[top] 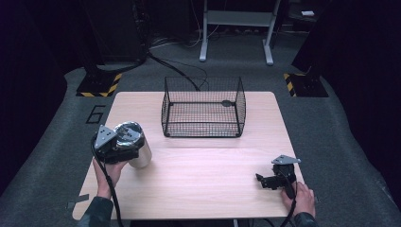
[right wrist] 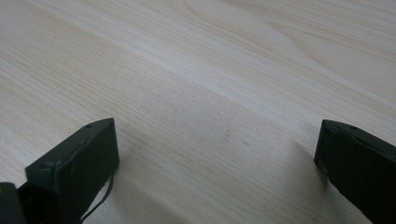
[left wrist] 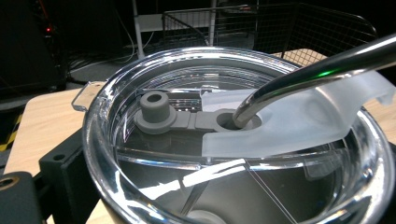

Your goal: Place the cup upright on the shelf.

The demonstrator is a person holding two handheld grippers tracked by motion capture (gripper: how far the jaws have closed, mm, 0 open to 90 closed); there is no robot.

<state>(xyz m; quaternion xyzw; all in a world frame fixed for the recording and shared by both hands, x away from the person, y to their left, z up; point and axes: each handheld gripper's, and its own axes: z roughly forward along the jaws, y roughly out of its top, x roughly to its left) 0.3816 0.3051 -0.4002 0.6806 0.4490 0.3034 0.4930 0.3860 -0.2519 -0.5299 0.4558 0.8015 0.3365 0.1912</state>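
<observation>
We look down from above on the table (top: 198, 175); gripper views sit close, the left sharing the wire basket (top: 203, 106).

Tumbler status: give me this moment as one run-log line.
left gripper: shut on tumbler, clear lid and metal straw fitted | right gripper: open, fingers over bare table | wire basket: behind

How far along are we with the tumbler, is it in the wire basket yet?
Not yet. Done: the left gripper looks shut on the steel tumbler, clear lid and metal straw in place, near the table's left edge. In hand: that grip, whether lifted or standing I cannot tell. Left: carrying it to the wire basket, which holds no tumbler. The right gripper rests open over bare tabletop.
</observation>
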